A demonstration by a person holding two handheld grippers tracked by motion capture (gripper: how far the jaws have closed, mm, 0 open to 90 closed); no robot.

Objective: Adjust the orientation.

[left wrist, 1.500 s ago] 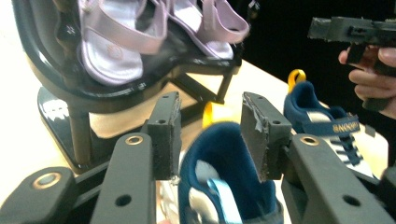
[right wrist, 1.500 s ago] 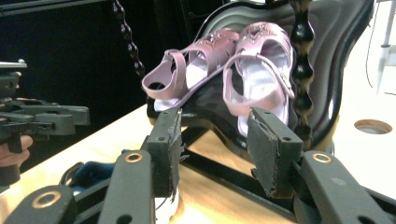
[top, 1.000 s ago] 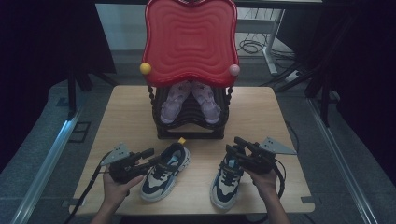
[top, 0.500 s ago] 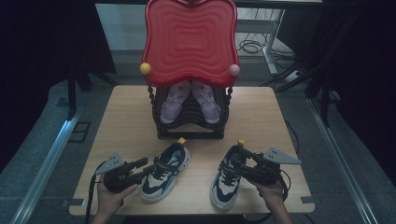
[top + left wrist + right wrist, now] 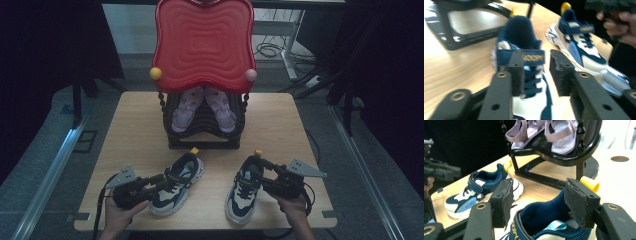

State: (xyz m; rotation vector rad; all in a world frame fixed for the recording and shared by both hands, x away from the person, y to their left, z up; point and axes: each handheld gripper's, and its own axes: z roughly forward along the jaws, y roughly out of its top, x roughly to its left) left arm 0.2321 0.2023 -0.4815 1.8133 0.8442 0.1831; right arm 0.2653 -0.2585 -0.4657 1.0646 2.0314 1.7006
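The pale wooden bench (image 5: 135, 145) carries everything; at its far edge stands a black ribbed shoe rack (image 5: 205, 136) under a big red wavy-edged plastic panel (image 5: 203, 45), and a pair of lilac strapped sandals (image 5: 203, 109) leans on the rack's shelf, toes up; in the right gripper view the sandals (image 5: 549, 133) sit close behind the near shoe.

Nearer the front edge lie two navy, cream and light-blue child's sneakers, well apart from each other, toes toward the front edge and heels toward the rack; the left sneaker (image 5: 177, 184) lies toward the front left corner, the right sneaker (image 5: 245, 189) toward the front right corner; each has a small yellow tab at the heel.

A hand grips each tool from the front edge; the left tool (image 5: 161, 181) comes at the left sneaker from its left side; its jaws have just been closing, and in the left gripper view the left tool (image 5: 535, 66) straddles the navy strap with a gap between the pads, one pad at the strap's end, though whether it presses there I cannot tell; the right tool (image 5: 261, 171) reaches the right sneaker from its right side; its jaws have just been opening and, in the right gripper view, the right tool (image 5: 537, 200) stands wide either side of the collar, pads clear of it.
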